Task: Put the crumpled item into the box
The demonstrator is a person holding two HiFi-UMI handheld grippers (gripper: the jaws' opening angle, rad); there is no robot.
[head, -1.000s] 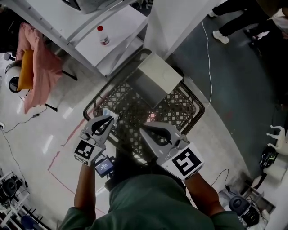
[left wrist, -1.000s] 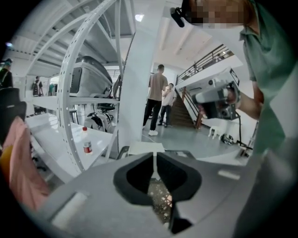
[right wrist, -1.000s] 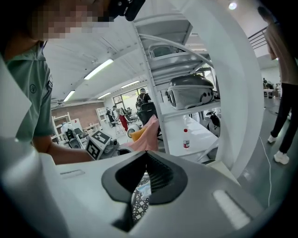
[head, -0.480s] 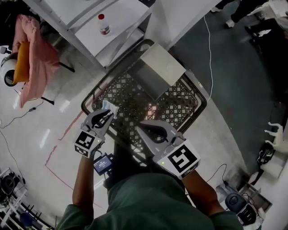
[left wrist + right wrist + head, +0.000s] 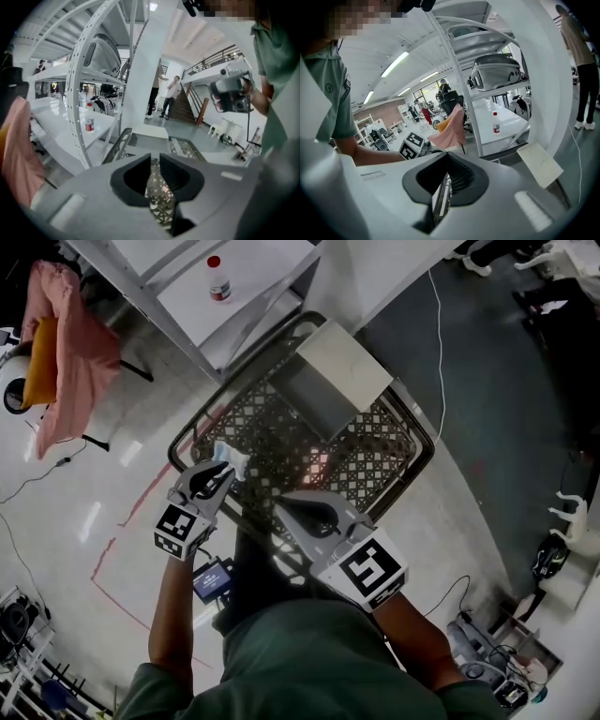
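Crumpled item (image 5: pixel 231 458): head view only (at basket (image 5: pixel 375 462) rim)

A black lattice plastic basket (image 5: pixel 367 467) stands on the pale floor, with an open grey rectangular box (image 5: pixel 342 364) at its far end. The grey left gripper (image 5: pixel 226 468) hangs at the basket's left rim, its fingers just eased apart. A crumpled white item (image 5: pixel 232 457) sits at the fingertips, but whether it is gripped is unclear. The right gripper (image 5: pixel 279 502) hovers over the near rim, fingers together. A red-capped bottle (image 5: pixel 217 279) stands on a white shelf (image 5: pixel 262 273).
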